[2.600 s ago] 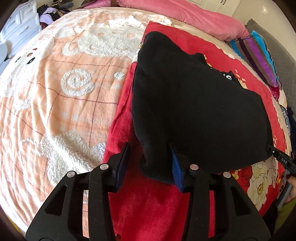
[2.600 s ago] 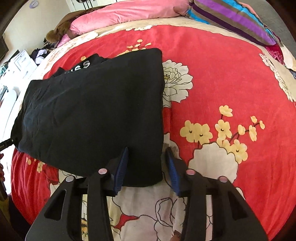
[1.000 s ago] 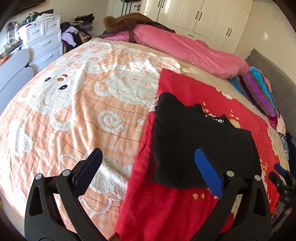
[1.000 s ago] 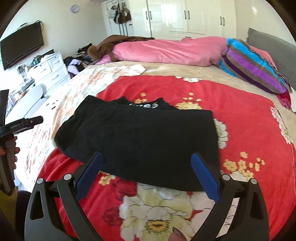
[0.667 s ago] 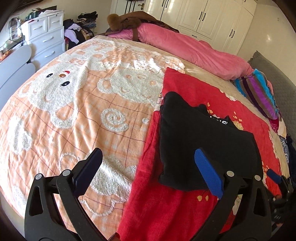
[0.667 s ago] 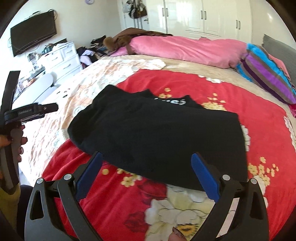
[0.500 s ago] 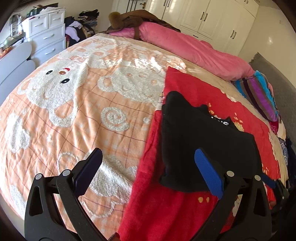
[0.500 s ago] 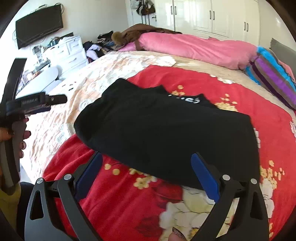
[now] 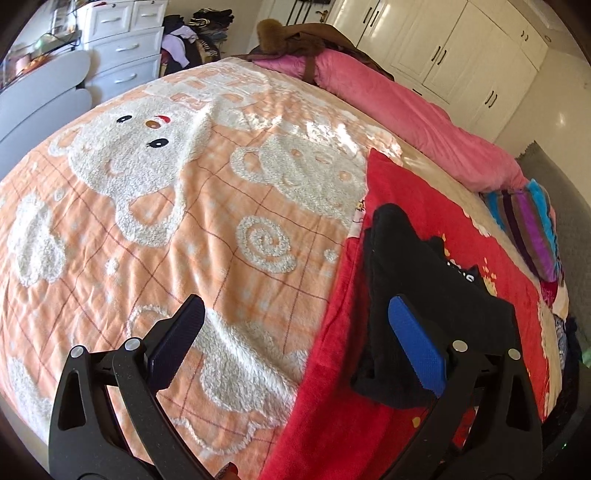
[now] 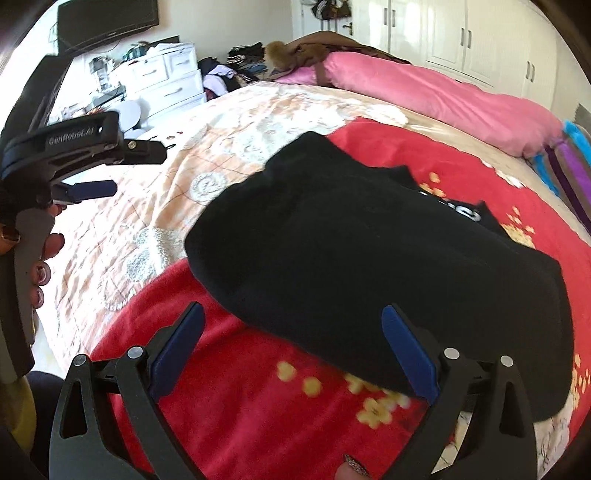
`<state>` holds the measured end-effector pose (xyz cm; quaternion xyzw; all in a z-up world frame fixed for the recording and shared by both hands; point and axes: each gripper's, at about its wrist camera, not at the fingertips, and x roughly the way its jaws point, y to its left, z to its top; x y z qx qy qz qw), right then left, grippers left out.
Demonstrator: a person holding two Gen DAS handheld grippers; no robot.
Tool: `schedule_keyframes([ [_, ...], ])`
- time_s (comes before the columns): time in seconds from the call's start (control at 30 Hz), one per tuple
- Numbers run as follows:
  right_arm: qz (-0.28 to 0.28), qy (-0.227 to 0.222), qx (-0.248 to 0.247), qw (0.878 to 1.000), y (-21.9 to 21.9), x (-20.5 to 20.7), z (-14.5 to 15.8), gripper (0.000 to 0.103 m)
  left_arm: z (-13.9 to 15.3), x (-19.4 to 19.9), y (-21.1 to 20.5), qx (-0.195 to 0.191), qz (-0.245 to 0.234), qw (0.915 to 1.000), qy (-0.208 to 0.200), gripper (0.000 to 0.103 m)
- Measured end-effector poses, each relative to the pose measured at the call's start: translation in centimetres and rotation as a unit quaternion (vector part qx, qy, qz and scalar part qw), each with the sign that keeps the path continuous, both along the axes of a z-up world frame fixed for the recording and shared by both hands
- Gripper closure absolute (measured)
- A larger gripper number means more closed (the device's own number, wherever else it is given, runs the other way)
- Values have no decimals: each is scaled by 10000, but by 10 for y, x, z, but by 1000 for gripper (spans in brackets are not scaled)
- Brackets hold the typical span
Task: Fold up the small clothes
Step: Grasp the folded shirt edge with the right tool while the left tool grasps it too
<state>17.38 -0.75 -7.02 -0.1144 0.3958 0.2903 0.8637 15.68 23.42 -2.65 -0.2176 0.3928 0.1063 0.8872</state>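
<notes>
A black garment [image 10: 369, 266] lies folded flat on the red flowered blanket [image 10: 258, 406], white lettering showing at its far edge. In the left wrist view the same black garment [image 9: 417, 295] sits right of centre on the red blanket [image 9: 332, 387]. My left gripper [image 9: 295, 332] hovers open above the seam between the red blanket and the orange blanket, holding nothing. It also shows as the left gripper [image 10: 92, 173] at the left, held by a hand. My right gripper [image 10: 291, 343] is open over the garment's near edge, empty.
An orange bear-patterned blanket [image 9: 166, 203] covers the bed's left half. A pink bolster [image 9: 406, 114] and a striped pillow [image 9: 528, 229] lie at the far side. White drawers [image 9: 122, 48] and wardrobes [image 10: 461, 33] stand beyond the bed.
Both grippers, shut on the garment's near corners 2.6 s ago, have let go, opened wide and risen. Since then both views have swung left; the garment lies still.
</notes>
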Motion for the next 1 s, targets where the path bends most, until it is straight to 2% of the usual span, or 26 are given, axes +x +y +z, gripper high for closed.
schedule_keyframes([
  [0.17,304,-232,-416,9984,31,0,-13,9,-6,7,10,-263,109,9996,-12,10],
  [0.23,429,-278,-562,9971,41,0,-21,17,-6,13,14,-442,170,9989,-40,10],
  [0.37,505,-451,-813,9944,54,3,-35,23,-5,30,21,-737,333,9967,-102,10],
  [0.4,466,-515,-868,9938,55,5,-39,36,-3,36,23,-820,437,9956,-140,10],
  [0.47,349,-524,-742,9953,52,9,-42,46,-1,46,27,-1132,494,9919,-289,10],
  [0.5,268,-513,-582,9966,46,11,-41,56,-1,52,31,-1365,536,9884,-384,10],
  [0.53,229,-510,-466,9974,41,13,-39,71,-2,57,33,-1552,617,9849,-446,10],
  [0.6,202,-398,-137,9989,29,17,-33,88,-6,65,36,-1923,701,9767,-637,10],
  [0.67,148,-230,285,9992,14,22,-25,90,-15,71,30,-2119,497,9737,-666,10],
  [0.73,122,-125,743,9971,-1,24,-16,91,-22,79,25,-2167,285,9746,-478,10],
  [0.8,91,-70,1049,9944,-14,27,-9,91,-28,87,21,-2368,86,9707,-392,10],
  [0.87,86,-113,1189,9928,-23,25,-2,91,-32,92,15,-2500,-91,9676,-343,10],
  [1.0,171,-178,1173,9928,-25,24,6,91,-44,105,-1,-2736,-449,9607,-137,10],
])
